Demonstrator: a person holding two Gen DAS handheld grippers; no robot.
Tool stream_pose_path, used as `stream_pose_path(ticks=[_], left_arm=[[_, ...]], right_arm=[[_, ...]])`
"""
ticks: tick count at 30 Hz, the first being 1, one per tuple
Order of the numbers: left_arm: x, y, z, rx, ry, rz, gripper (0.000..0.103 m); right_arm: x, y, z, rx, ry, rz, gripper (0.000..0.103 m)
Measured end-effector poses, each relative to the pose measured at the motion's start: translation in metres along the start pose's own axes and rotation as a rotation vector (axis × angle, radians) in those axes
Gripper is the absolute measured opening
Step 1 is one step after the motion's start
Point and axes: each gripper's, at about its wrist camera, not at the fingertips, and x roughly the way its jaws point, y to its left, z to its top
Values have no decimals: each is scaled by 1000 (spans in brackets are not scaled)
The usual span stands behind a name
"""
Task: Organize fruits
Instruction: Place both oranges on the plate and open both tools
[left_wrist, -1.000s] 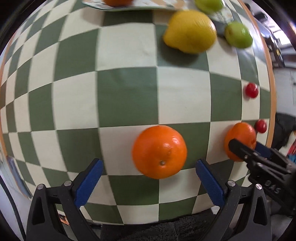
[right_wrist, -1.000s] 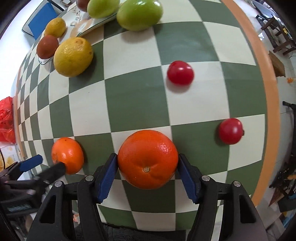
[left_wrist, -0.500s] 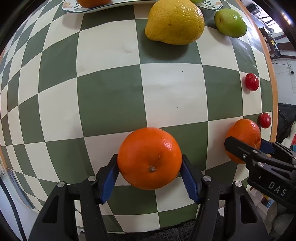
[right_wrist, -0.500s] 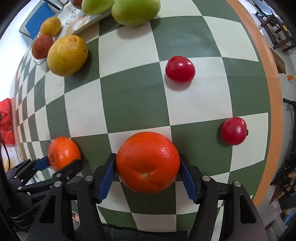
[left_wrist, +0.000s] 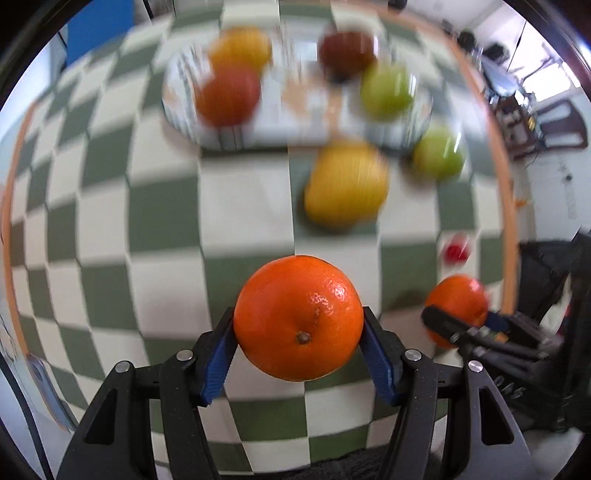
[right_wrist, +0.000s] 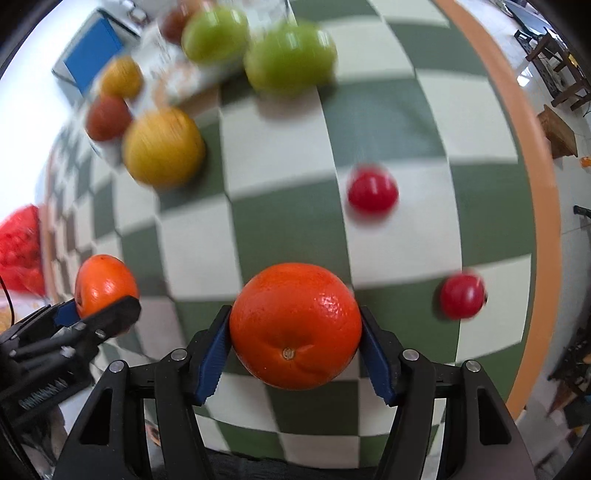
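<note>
My left gripper (left_wrist: 299, 354) is shut on an orange (left_wrist: 298, 317) and holds it above the checkered table. My right gripper (right_wrist: 294, 350) is shut on a second orange (right_wrist: 294, 325), also lifted. Each gripper shows in the other's view: the right gripper with its orange (left_wrist: 456, 302) at the right, the left gripper with its orange (right_wrist: 105, 284) at the left. A plate (left_wrist: 280, 122) at the far side holds several fruits, blurred. A yellow lemon (left_wrist: 345, 184) and a green fruit (left_wrist: 437, 155) lie in front of it.
Two red cherry tomatoes (right_wrist: 372, 192) (right_wrist: 461, 296) lie on the table toward the right edge. A large green fruit (right_wrist: 290, 59) lies by the plate. The orange table rim (right_wrist: 539, 177) runs along the right. A red bag (right_wrist: 18, 247) sits at far left.
Both grippers have lifted their oranges off the table and tilted up toward the plate. A second ago the left gripper was open around its orange; it has closed on it.
</note>
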Motion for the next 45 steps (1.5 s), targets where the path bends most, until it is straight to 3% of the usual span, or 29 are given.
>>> stream_pose_path(ticks=[4,8,13,17,22,26,28,30,32,37,45], left_arm=[[-43,7,64,-8,-71,-22,61],[-58,17,149,-6,-64,-21,61],[-27,14,213,41,25,55,61],[-3,15,239,51,106,73,61],[20,20,254,35,177,65,61],[27,18,256,53,183,94,62],[26,20,256,34,183,76,62],[25,22,256,12,182,52,69],[20,27,255,-2,166,42,88],[4,42,242,-40,110,53,89],[-13,63,185,-116,-6,114,89]], right_arm=[[-25,24,44,-5,-82,66,67],[-28,54,95,4,-131,118,67],[-8,84,146,33,-119,164,67],[13,101,160,45,-97,169,67],[32,102,165,80,-65,167,67],[45,93,163,102,-43,156,68],[48,91,166,115,-33,171,75],[46,91,166,110,-36,162,82],[42,92,165,102,-32,163,84],[25,90,160,71,-58,113,92],[-23,85,148,-85,-187,-86,93]])
